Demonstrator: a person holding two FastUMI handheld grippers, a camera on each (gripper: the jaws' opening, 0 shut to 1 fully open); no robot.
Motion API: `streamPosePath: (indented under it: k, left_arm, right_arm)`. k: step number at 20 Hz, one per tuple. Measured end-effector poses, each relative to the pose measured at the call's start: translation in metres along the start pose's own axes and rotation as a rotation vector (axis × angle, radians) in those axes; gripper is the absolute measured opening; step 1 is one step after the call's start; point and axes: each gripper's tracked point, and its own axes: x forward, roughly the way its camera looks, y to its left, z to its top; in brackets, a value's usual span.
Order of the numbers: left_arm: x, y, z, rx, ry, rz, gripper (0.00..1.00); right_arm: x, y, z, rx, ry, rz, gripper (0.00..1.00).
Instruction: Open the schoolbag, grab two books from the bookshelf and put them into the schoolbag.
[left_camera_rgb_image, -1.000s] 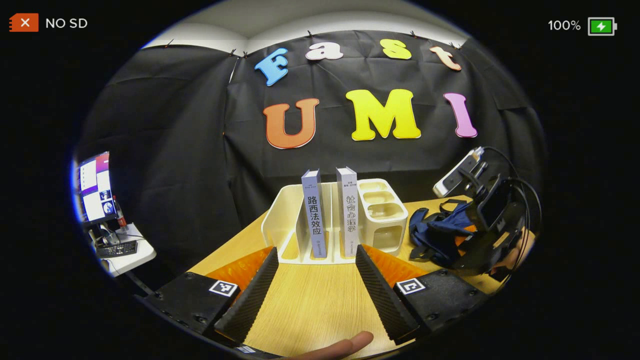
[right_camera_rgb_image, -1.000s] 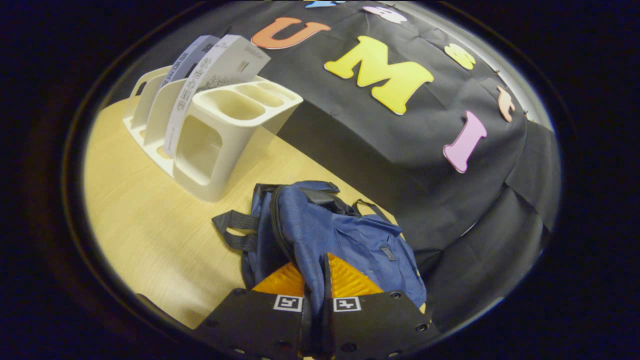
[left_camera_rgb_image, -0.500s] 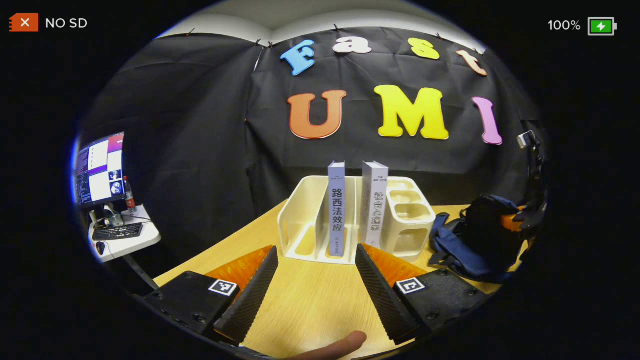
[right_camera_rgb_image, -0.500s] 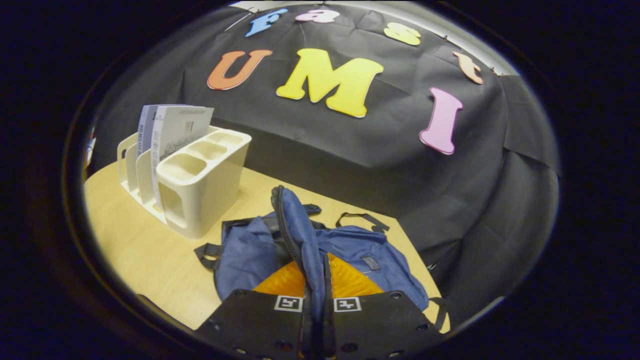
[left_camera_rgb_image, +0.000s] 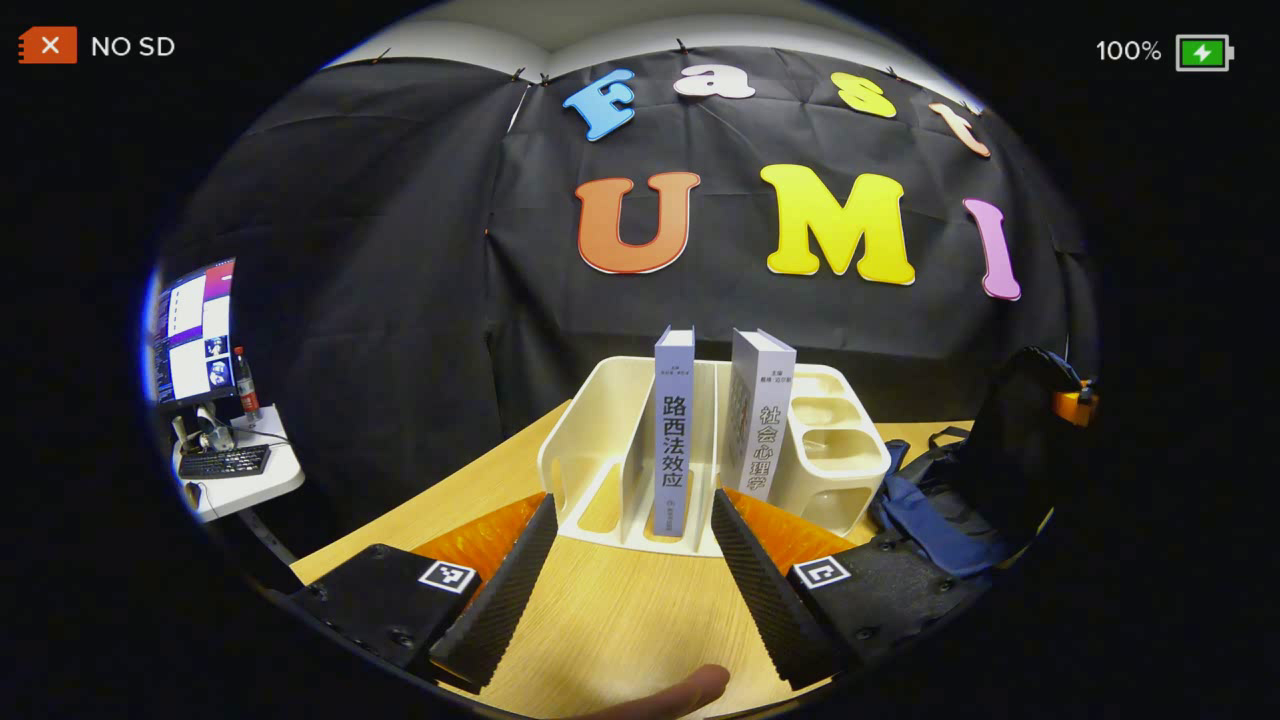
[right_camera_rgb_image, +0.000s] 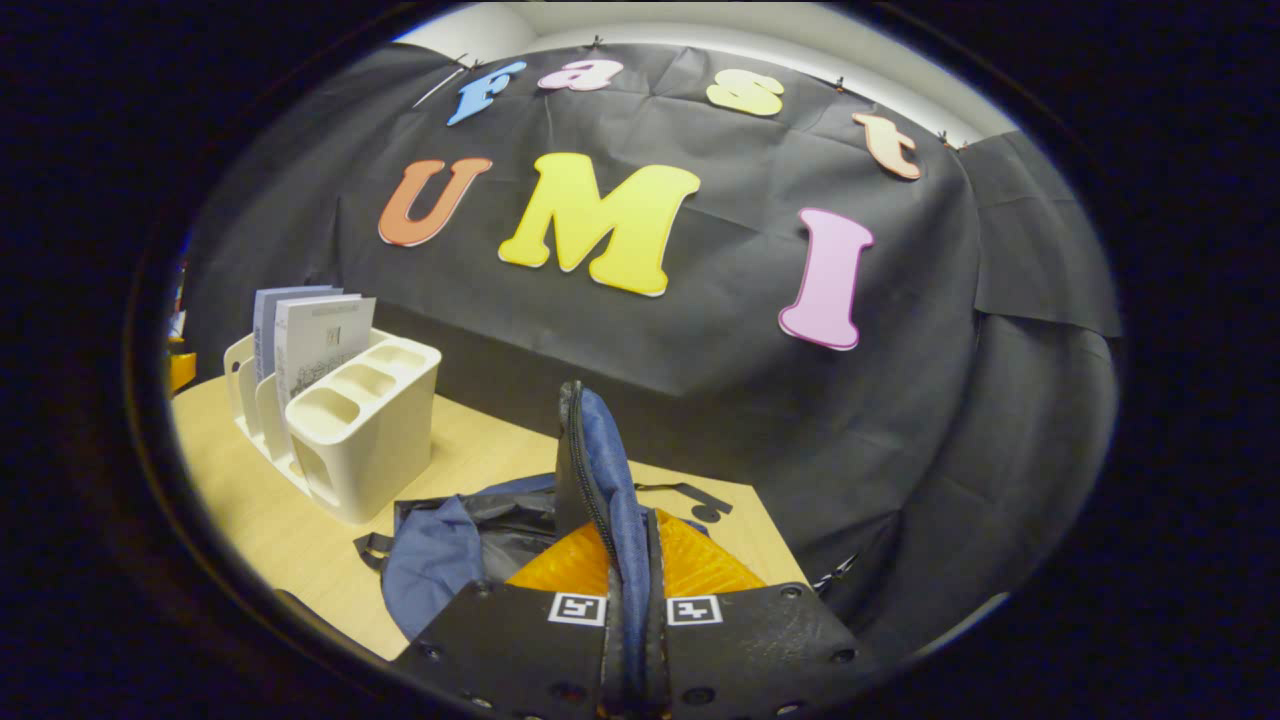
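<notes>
In the left gripper view, two books stand upright in a cream bookshelf (left_camera_rgb_image: 600, 440): a lavender book (left_camera_rgb_image: 673, 430) and a white book (left_camera_rgb_image: 758, 412) to its right. My left gripper (left_camera_rgb_image: 630, 530) is open just in front of them, with bare tabletop between its fingers. The blue schoolbag (left_camera_rgb_image: 940, 505) lies right of the shelf. In the right gripper view, my right gripper (right_camera_rgb_image: 630, 545) is shut on the schoolbag's flap (right_camera_rgb_image: 600, 470) along the zipper edge, holding it up above the bag (right_camera_rgb_image: 440, 550). The bookshelf (right_camera_rgb_image: 350, 440) with both books (right_camera_rgb_image: 315, 335) stands to the left.
The wooden table (left_camera_rgb_image: 620, 620) carries everything. A side desk with a monitor (left_camera_rgb_image: 190, 330) and keyboard (left_camera_rgb_image: 225, 462) sits at the far left. A fingertip (left_camera_rgb_image: 690, 690) shows at the bottom of the left gripper view. The table's far edge meets the black cloth wall.
The right gripper has lifted the schoolbag flap higher and drawn back, opening the bag. The left gripper has edged closer to the books, staying open.
</notes>
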Motion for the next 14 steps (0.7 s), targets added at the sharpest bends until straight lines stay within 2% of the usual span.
streamPosePath:
  k: [1, 2, 8, 12, 14]
  left_arm:
    - [0.004, -0.006, 0.009, -0.003, -0.003, -0.01, 0.99]
    - [0.01, -0.012, 0.019, -0.002, -0.008, -0.02, 0.99]
    - [0.038, -0.063, 0.091, 0.091, -0.048, -0.104, 0.99]
    - [0.061, -0.102, 0.135, 0.054, -0.061, -0.205, 0.98]
    - [0.079, -0.107, 0.143, 0.047, -0.014, -0.215, 0.98]
  right_arm:
    - [0.0, -0.008, 0.001, 0.011, -0.003, -0.003, 0.11]
    - [0.002, -0.013, 0.003, 0.026, -0.005, 0.002, 0.07]
    - [0.008, -0.036, 0.002, 0.102, 0.004, 0.04, 0.07]
    - [0.007, -0.046, 0.008, 0.159, -0.007, 0.083, 0.08]
    - [0.01, -0.059, 0.009, 0.164, -0.013, 0.069, 0.07]
